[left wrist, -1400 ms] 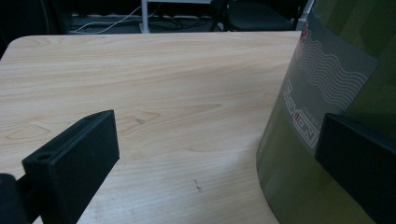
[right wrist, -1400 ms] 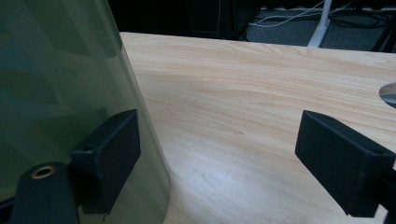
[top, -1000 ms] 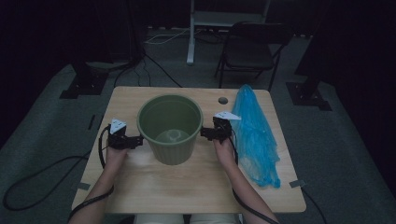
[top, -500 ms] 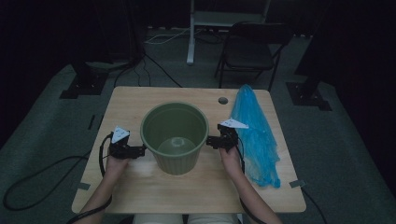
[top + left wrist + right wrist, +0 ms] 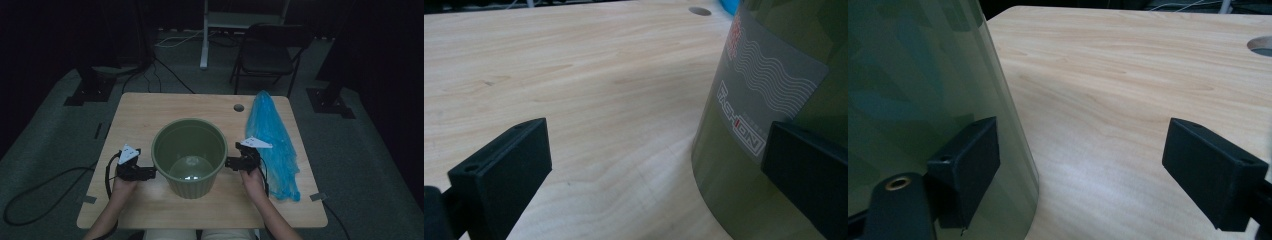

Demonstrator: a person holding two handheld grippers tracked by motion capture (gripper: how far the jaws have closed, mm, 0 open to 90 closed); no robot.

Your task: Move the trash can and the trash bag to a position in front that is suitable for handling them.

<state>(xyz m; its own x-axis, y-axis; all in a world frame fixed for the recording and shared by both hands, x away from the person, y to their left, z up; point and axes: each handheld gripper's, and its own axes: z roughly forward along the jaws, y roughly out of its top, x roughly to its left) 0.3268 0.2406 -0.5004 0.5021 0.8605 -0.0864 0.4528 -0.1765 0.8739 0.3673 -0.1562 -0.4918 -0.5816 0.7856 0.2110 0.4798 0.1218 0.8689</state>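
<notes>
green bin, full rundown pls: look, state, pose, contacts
The bin is a round olive-green tub, plastic by the look, tapering toward its base, upright and open-topped near the table's front middle. Nothing seems to be inside. A grey label with wave lines and lettering sits on its wall. The left gripper and right gripper flank it, both open, each with one of its fingers against or very near the wall.
</notes>
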